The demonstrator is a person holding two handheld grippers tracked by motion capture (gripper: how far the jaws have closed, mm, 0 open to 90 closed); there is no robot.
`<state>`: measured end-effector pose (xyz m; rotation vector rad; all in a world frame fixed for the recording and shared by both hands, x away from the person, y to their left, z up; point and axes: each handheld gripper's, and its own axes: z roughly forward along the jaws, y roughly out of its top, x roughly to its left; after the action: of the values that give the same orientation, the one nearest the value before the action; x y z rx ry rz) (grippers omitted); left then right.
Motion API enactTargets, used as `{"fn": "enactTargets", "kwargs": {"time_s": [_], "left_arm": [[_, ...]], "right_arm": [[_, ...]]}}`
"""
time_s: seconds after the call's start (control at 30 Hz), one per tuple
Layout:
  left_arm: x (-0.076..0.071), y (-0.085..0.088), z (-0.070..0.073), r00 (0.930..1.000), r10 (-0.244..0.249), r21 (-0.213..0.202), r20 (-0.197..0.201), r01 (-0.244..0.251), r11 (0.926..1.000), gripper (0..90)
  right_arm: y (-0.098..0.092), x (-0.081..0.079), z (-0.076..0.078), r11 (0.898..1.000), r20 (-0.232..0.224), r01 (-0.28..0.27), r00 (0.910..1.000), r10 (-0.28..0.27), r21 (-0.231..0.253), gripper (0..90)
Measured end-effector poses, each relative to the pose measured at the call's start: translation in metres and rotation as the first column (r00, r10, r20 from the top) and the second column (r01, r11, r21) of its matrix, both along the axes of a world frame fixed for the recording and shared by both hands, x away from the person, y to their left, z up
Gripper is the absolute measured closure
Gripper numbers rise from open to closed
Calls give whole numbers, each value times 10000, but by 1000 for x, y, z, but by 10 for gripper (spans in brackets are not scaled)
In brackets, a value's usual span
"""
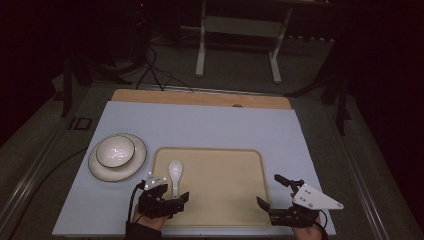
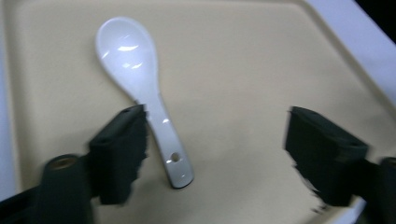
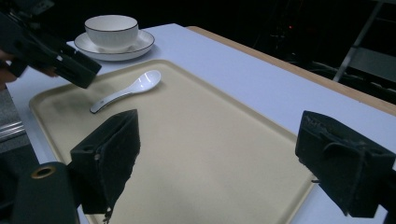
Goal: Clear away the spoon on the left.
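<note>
Right now your left gripper [image 1: 172,199] sits low over the tray's [image 1: 235,200] near-left corner, jaws wide apart, holding nothing. The white spoon [image 2: 144,95] lies flat on the tray, handle toward you, just beside one jaw, so it looks lined up for a grab, prob. the handle. Your right gripper [image 1: 272,192] rests at the tray's near-right edge, jaws also wide, empty. Tray holds the spoon & nothing else. Left of the tray, a white bowl [image 1: 115,150] stands on a plate [image 1: 140,157]; bowl looks empty.
</note>
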<state>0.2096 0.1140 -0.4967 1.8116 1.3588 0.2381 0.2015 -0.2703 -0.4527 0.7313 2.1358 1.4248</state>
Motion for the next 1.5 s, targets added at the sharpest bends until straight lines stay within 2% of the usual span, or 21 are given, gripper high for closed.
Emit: {"fn": "enactTargets", "kwargs": {"time_s": [0.07,0.13,0.23,0.37,0.4,0.57,0.63,0.7,0.9,1.0,1.1,1.2,1.37,1.43,1.5], "left_arm": [[2,0,3,9997,-177,140,138,175,9997,99],[5,1,4,9991,-364,161,199,361,9992,1],[6,1,5,9973,-548,376,481,530,9979,1],[9,2,8,9933,-1059,627,472,1029,9927,1],[10,3,10,9921,-1105,733,601,1060,9917,1],[14,12,21,9828,-1628,875,870,1552,9840,1],[15,17,25,9792,-1763,724,1001,1696,9829,2],[16,23,28,9762,-1944,697,965,1882,9797,2],[13,36,34,9681,-2204,899,1195,2106,9734,1],[11,42,35,9657,-2267,790,1262,2180,9727,1],[9,46,35,9652,-2326,897,1194,2228,9707,1],[6,53,37,9609,-2467,957,1254,2358,9671,1],[2,68,39,9609,-2396,1119,1388,2252,9679,1],[1,74,40,9586,-2453,1172,1446,2296,9662,2],[0,79,39,9573,-2386,1189,1634,2210,9680,1]], "right_arm": [[0,0,0,10000,-23,-4,10000,4,22,140],[0,0,0,10000,0,-14,10000,14,19,140],[0,0,0,10000,-8,-9,10000,9,42,140],[-1,0,0,10000,-35,1,10000,0,42,140],[-1,0,0,10000,-39,1,10000,0,44,140],[0,0,-1,10000,-1,4,10000,-4,40,140],[0,0,0,10000,2,15,10000,-15,18,140],[0,0,0,10000,37,26,10000,-26,1,140],[0,1,-1,10000,11,79,10000,-79,19,140],[0,1,-1,10000,0,96,10000,-96,1,140],[1,1,-1,10000,25,88,10000,-88,-18,140],[1,1,-1,9999,51,131,9999,-131,-20,140],[1,3,-2,9998,38,184,9998,-184,-74,140],[2,3,-2,9998,60,181,9998,-180,-117,140],[2,3,-2,9998,84,157,9998,-155,-156,140]]}}
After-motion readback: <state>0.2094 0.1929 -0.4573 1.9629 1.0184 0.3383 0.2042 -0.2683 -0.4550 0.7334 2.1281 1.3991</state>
